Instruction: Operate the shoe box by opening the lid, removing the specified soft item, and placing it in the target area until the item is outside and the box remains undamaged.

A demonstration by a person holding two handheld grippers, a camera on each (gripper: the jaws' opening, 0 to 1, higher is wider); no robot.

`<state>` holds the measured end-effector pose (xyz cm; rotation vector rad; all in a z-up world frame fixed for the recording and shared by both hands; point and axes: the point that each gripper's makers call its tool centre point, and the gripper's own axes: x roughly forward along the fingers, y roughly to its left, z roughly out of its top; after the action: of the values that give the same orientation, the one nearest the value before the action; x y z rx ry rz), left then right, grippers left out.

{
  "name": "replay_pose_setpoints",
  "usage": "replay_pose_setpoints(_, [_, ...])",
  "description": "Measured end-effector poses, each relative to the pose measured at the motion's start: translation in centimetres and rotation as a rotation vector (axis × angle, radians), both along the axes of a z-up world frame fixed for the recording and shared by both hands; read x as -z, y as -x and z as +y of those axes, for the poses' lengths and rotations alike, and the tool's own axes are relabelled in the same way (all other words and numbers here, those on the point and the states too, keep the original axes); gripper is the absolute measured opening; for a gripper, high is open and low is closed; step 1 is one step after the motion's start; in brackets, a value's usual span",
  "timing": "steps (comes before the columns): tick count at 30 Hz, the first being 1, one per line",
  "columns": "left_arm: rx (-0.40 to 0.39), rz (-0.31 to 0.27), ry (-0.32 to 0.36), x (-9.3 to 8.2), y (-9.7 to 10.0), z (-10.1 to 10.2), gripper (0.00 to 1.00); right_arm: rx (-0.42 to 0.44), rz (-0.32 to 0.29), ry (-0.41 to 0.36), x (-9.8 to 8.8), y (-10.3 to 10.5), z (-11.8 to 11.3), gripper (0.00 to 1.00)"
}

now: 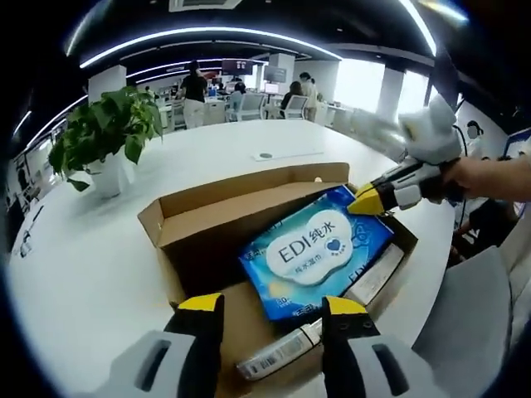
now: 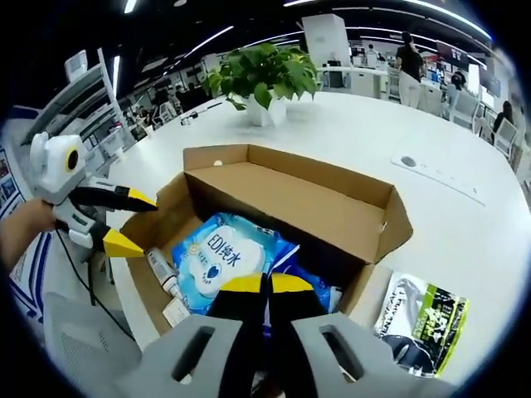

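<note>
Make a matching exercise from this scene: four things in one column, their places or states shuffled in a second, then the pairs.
1. wet wipes pack
2. potted plant
3. green and black packet
4. left tongs

A. on the table beside the shoe box
B. standing beyond the box
C. open
D. inside the box

Pairs: 1-D, 2-B, 3-A, 4-C

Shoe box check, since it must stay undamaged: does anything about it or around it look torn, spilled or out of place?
Nothing stands out. The cardboard box sits open on the white table, flaps up and untorn. The blue wipes pack is tilted in the box, pinched at a corner by the right gripper.
</note>
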<state>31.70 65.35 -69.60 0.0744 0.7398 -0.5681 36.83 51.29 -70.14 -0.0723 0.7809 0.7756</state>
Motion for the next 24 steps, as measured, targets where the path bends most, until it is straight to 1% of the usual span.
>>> replay_pose_setpoints(6, [0.005, 0.034, 0.019, 0.8, -0.8, -0.3, 0.41, -0.009, 0.001, 0.014, 0.2, 0.1, -0.6, 0.00])
replay_pose_setpoints(9, [0.009, 0.062, 0.039, 1.1, -1.1, -0.7, 0.35, -0.011, 0.002, 0.014, 0.1, 0.2, -0.7, 0.00])
replay_pose_setpoints(12, [0.017, 0.075, 0.050, 1.4, -1.3, -1.2, 0.30, -0.017, -0.005, 0.021, 0.2, 0.2, -0.8, 0.00])
replay_pose_setpoints(17, [0.014, 0.121, 0.061, 2.4, -1.5, -1.6, 0.30, -0.022, -0.014, 0.033, 0.3, 0.3, -1.0, 0.00])
replay_pose_setpoints(24, [0.008, 0.198, 0.079, 4.0, -1.1, -2.0, 0.27, -0.023, -0.020, 0.038, 0.6, 0.4, -1.2, 0.00])
